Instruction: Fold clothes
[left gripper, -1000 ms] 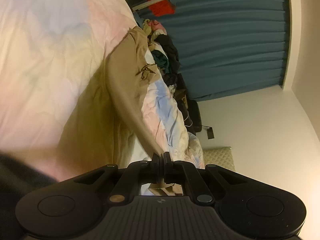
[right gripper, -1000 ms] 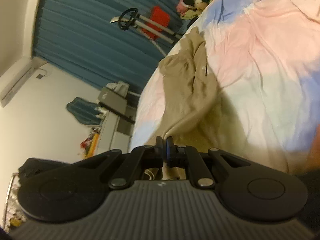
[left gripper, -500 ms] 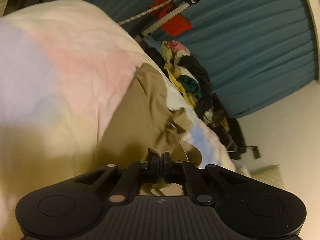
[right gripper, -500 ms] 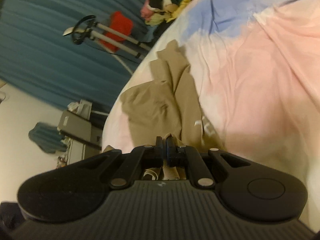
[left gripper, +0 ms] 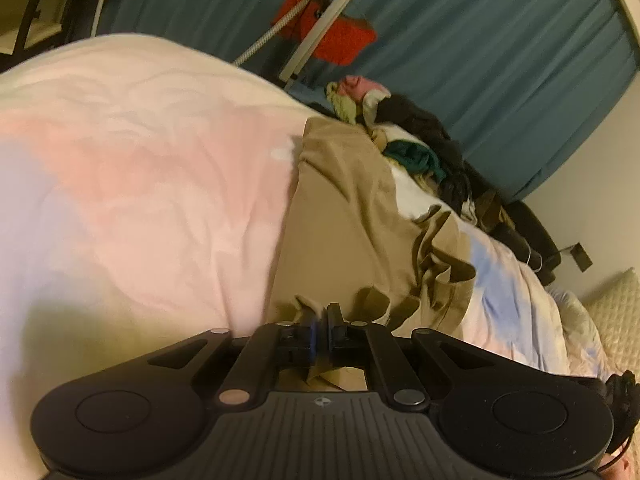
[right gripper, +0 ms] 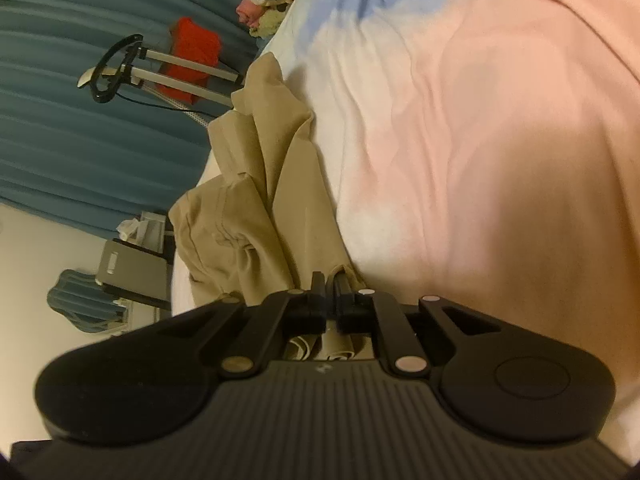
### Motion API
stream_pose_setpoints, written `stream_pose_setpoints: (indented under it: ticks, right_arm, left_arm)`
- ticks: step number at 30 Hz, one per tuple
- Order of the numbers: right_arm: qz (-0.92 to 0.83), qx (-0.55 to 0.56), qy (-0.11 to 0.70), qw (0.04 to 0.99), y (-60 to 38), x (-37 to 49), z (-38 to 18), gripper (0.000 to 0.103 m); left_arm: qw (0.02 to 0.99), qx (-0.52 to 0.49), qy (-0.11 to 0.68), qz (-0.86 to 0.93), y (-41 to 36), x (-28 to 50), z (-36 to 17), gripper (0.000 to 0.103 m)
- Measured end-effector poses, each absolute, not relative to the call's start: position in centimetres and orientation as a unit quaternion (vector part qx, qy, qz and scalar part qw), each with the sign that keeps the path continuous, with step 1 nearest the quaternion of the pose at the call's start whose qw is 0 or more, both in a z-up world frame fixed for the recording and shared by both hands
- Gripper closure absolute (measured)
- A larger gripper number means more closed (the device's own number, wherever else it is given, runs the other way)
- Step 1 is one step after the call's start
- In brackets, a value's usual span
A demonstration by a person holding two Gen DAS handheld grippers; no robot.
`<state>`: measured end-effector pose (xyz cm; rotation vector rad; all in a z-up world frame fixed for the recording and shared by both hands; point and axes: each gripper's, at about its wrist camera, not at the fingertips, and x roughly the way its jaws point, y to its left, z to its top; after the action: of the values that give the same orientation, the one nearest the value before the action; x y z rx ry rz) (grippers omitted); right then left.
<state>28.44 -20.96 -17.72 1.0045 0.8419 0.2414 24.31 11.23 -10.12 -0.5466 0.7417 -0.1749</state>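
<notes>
Teal curtains [left gripper: 460,60] are hanging behind a bed dressed in a pastel pink, white and blue duvet [left gripper: 140,184], and a garment steamer stand [right gripper: 160,68] with something red is standing at the far edge. Lying along that side of the duvet is the tan garment [left gripper: 344,216], probably trousers, with its far end reaching toward a heap of unsorted clothes [left gripper: 408,136].

The left gripper [left gripper: 320,312] is pinching tan cloth, its fingers drawn almost together with a fold of fabric poking up between them. The right gripper [right gripper: 328,280] is doing the same on the garment's near end [right gripper: 260,216], fingers nearly closed and cloth bunching behind them, close over the bedding.

As for progress, it is looking early: the garment is lying rumpled and twisted, with pocket flaps and creases showing and no clean fold line anywhere. Both ends seem to be in hand, so the job ahead is likely spreading it flat, then doubling it over. The whole heap beyond is waiting untouched, so plenty is remaining
</notes>
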Motion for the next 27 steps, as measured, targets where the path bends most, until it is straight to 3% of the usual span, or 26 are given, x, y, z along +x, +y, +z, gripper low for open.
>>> stream_pose_setpoints:
  ticks: [1, 3, 4, 5, 7, 12, 14, 15, 17, 22, 27]
  right_arm:
    - [0.114, 0.463, 0.392, 0.787, -20.9, 28.6, -17.8, 0.093]
    - [0.117, 0.456, 0.396, 0.788, -20.9, 28.8, -18.1, 0.088]
    - [0.122, 0.447, 0.394, 0.794, -20.8, 28.7, -17.7, 0.070]
    - [0.132, 0.443, 0.385, 0.799, -20.6, 28.3, -17.1, 0.039]
    - [0.144, 0.435, 0.368, 0.809, -20.2, 27.5, -16.0, 0.015]
    - [0.163, 0.335, 0.326, 0.869, -17.7, 24.1, -12.4, 0.017]
    - [0.163, 0.272, 0.324, 0.891, -16.2, 22.6, -11.8, 0.041]
    - [0.164, 0.244, 0.327, 0.898, -15.5, 21.9, -11.6, 0.047]
    - [0.168, 0.219, 0.350, 0.895, -14.5, 21.7, -12.4, 0.073]
    - [0.155, 0.150, 0.390, 0.895, -12.2, 22.8, -14.9, 0.086]
    - [0.134, 0.144, 0.349, 0.916, -11.9, 23.8, -15.2, 0.086]
  left_arm:
    - [0.892, -0.261, 0.360, -0.085, 11.2, 24.5, -10.1, 0.083]
    - [0.897, -0.250, 0.355, -0.084, 10.9, 24.3, -9.7, 0.045]
    - [0.903, -0.239, 0.348, -0.083, 10.7, 24.1, -9.3, 0.038]
    - [0.910, -0.225, 0.338, -0.082, 10.3, 23.8, -8.8, 0.029]
    - [0.922, -0.194, 0.323, -0.086, 9.3, 22.7, -7.7, 0.022]
    - [0.940, -0.099, 0.308, -0.105, 6.1, 19.2, -6.7, 0.022]
    - [0.940, -0.063, 0.316, -0.109, 5.0, 18.2, -7.2, 0.022]
    - [0.939, -0.048, 0.322, -0.110, 4.6, 18.0, -7.6, 0.022]
    - [0.936, -0.023, 0.335, -0.104, 4.0, 18.0, -8.7, 0.022]
    - [0.932, 0.017, 0.359, -0.052, 3.8, 20.5, -11.3, 0.022]
    - [0.933, -0.016, 0.358, -0.029, 5.2, 23.9, -12.0, 0.021]
